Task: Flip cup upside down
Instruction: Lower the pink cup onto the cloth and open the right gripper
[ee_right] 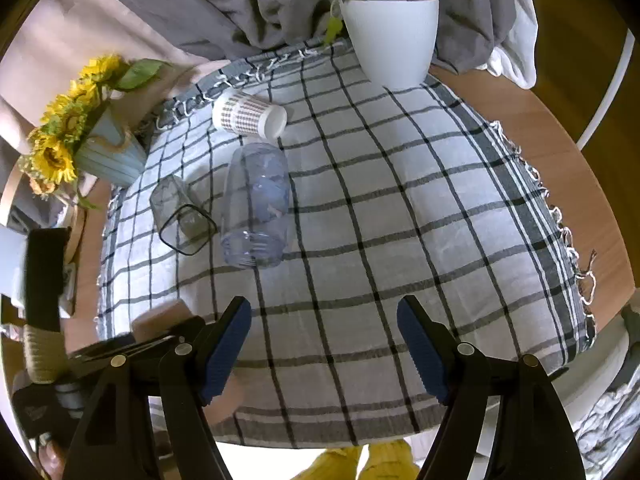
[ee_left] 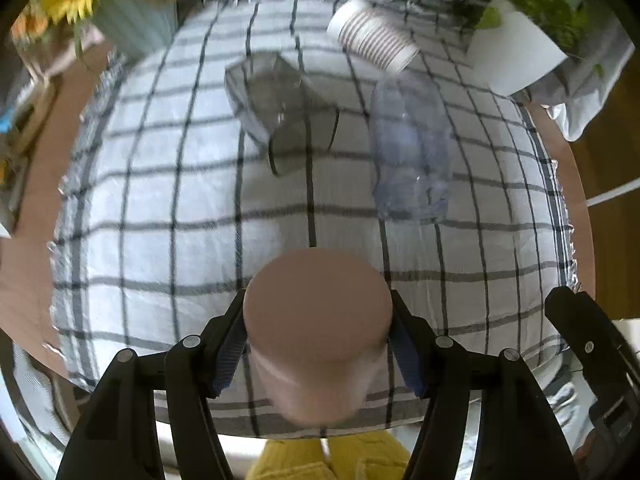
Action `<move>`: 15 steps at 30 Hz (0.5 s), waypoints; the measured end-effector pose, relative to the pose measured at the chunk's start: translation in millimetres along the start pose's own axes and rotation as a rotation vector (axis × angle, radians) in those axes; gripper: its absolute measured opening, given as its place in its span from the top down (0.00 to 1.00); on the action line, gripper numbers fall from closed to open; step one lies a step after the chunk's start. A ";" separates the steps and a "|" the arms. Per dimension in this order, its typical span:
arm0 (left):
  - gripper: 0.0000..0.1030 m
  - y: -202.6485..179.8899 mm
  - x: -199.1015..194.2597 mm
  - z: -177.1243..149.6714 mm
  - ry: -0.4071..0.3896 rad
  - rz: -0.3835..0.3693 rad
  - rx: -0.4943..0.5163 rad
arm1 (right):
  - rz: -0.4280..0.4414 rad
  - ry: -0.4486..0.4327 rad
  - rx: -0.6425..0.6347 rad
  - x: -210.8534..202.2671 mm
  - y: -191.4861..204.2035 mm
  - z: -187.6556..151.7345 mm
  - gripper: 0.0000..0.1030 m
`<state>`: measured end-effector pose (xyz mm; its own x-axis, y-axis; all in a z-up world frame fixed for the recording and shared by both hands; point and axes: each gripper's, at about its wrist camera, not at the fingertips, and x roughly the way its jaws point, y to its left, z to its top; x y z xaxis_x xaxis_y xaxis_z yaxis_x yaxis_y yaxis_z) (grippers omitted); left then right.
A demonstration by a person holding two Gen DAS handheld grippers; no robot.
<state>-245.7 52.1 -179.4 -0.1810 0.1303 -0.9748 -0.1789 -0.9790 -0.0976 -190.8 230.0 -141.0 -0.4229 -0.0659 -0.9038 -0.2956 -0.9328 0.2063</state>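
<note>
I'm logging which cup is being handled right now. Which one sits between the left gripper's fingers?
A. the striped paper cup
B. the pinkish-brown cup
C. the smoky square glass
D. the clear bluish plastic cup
B: in the left wrist view the left gripper is clamped on the pinkish-brown cup, its flat end facing the camera; the other three lie on the checked cloth.

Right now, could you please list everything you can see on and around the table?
Pink cup: one, held in the left tool, closed end toward the camera.
Striped paper cup: one, white-brown, on its side, far end.
Clear bluish cup: one, on its side, mid-cloth.
Smoky square cup: one, on its side, beside the bluish one.
Checked cloth: one, white-grey, covering the wooden table.
White plant pot: one, far edge.
Sunflower vase: one, pale blue.
Left tool: black, blue pads.
Right tool: open, empty.
</note>
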 end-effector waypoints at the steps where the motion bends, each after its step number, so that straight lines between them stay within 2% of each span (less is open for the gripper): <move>1: 0.38 0.2 -3.8 -0.7 -0.016 0.008 0.009 | 0.001 -0.005 0.000 -2.2 0.2 -0.6 0.27; 6: 0.39 -4.9 -6.0 4.4 -0.063 0.032 0.041 | -0.012 -0.034 0.003 -10.8 -1.2 -1.9 0.27; 15: 0.39 -15.3 1.1 15.5 -0.088 0.058 0.087 | -0.025 -0.040 0.034 -11.8 -9.0 -4.6 0.27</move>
<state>-258.1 69.6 -175.9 -0.2771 0.0907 -0.9566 -0.2477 -0.9686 -0.0201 -179.2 237.6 -133.9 -0.4483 -0.0275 -0.8935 -0.3357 -0.9212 0.1968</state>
